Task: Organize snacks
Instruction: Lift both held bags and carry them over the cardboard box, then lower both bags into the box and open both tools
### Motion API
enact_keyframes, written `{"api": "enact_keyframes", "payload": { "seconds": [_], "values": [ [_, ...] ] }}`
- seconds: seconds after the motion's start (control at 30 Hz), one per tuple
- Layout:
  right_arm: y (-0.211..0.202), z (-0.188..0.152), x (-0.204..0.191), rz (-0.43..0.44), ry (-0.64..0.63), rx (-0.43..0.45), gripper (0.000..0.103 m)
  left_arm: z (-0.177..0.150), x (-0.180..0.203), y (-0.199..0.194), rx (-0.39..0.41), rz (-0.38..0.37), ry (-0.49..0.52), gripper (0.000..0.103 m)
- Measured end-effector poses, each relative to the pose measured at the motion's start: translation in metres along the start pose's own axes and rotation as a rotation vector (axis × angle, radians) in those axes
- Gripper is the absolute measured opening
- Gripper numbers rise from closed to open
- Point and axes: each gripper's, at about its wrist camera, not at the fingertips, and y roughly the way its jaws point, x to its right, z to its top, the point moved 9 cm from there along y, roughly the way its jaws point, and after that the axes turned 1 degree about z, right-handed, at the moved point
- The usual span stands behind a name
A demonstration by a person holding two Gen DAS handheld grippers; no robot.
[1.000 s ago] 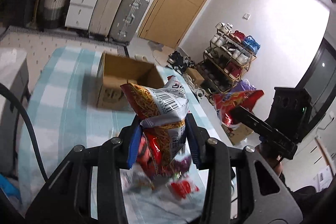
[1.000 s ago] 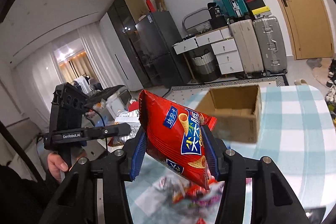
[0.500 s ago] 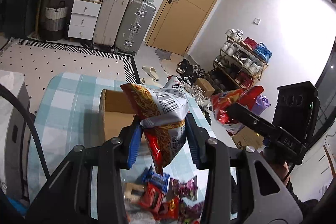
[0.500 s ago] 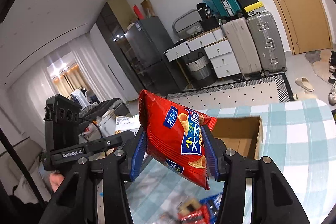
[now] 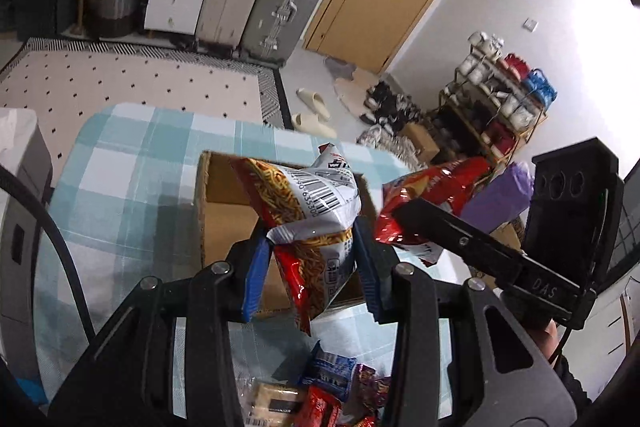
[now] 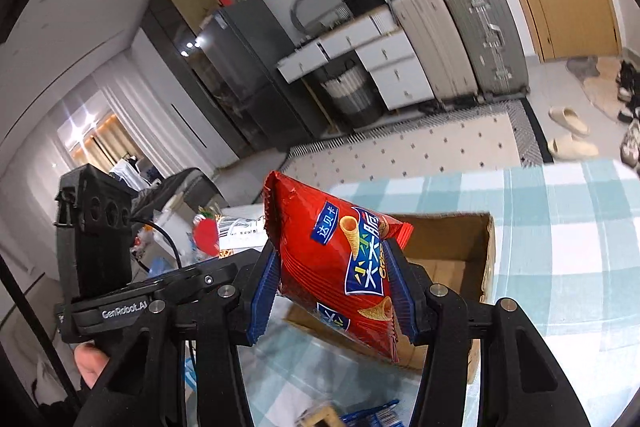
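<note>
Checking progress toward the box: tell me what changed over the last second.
Both grippers carried their bags toward the box, which now looms larger and lower behind them. Unchanged: left gripper clamps the noodle bag, right gripper the red cone bag.

The left gripper tilts downward, its blue-padded black jaws clamped on a crumpled red-and-white foil snack bag. The right gripper pinches a glossy red cone-snack bag between its pads.
</note>
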Motion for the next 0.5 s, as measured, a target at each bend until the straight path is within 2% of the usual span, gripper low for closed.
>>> {"api": "enact_keyframes", "payload": {
  "seconds": [0.2, 0.5],
  "values": [
    [0.035, -0.015, 0.032, -0.014, 0.044, -0.062, 0.051, -0.015, -0.02, 0.052, -0.062, 0.04, -0.005, 0.037],
    [0.062, -0.032, 0.06, -0.05, 0.068, -0.122, 0.052, -0.028, -0.045, 0.096, -0.132, 0.072, -0.035, 0.037]
  ]
}}
